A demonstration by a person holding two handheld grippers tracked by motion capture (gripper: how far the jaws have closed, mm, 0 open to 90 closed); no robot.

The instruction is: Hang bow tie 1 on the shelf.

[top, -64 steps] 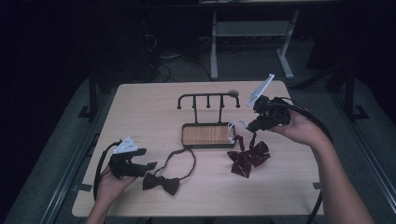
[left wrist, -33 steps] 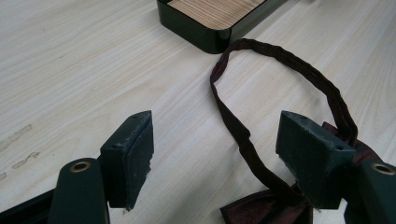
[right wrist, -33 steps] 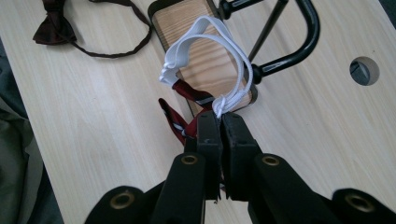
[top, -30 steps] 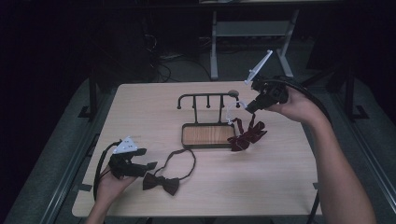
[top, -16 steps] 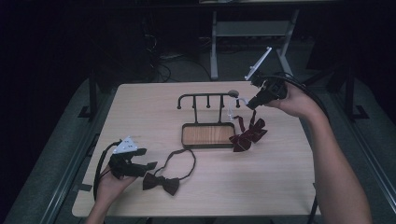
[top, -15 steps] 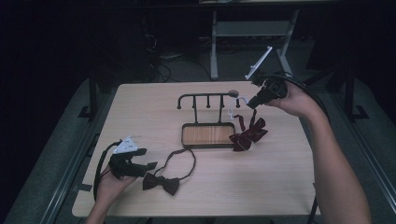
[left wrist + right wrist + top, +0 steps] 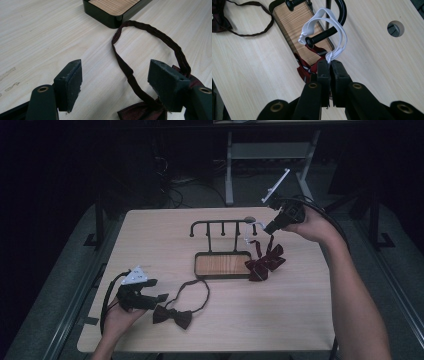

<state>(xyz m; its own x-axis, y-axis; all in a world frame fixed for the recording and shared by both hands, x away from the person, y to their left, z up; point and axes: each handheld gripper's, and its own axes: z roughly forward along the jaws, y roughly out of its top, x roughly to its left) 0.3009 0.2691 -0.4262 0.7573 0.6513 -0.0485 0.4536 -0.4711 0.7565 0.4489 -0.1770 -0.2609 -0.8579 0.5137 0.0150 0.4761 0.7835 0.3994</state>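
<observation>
A black hook rack (image 7: 220, 223) stands on a wood-lined base (image 7: 222, 265) at mid-table. My right gripper (image 7: 270, 227) is at the rack's right end, shut on the white elastic loop (image 7: 322, 25) of a dark red bow tie (image 7: 265, 262). The tie hangs down to the table beside the base. In the right gripper view the loop lies around the tip of the end hook (image 7: 319, 38). My left gripper (image 7: 159, 298) rests open at the front left. A second dark bow tie (image 7: 172, 316) lies by it, its strap (image 7: 150, 32) curving between the open fingers (image 7: 71, 82).
A round hole (image 7: 395, 28) is cut in the table behind the rack's right end. The wood-lined base's corner (image 7: 112, 10) is just beyond the second tie's strap. Bare tabletop (image 7: 280, 315) spreads over the front right. A metal stand (image 7: 235, 155) is beyond the far edge.
My right gripper lifted the red bow tie off the table and carried it left and back to the rack's right end, bringing the white loop to the end hook. The left gripper stayed still.
</observation>
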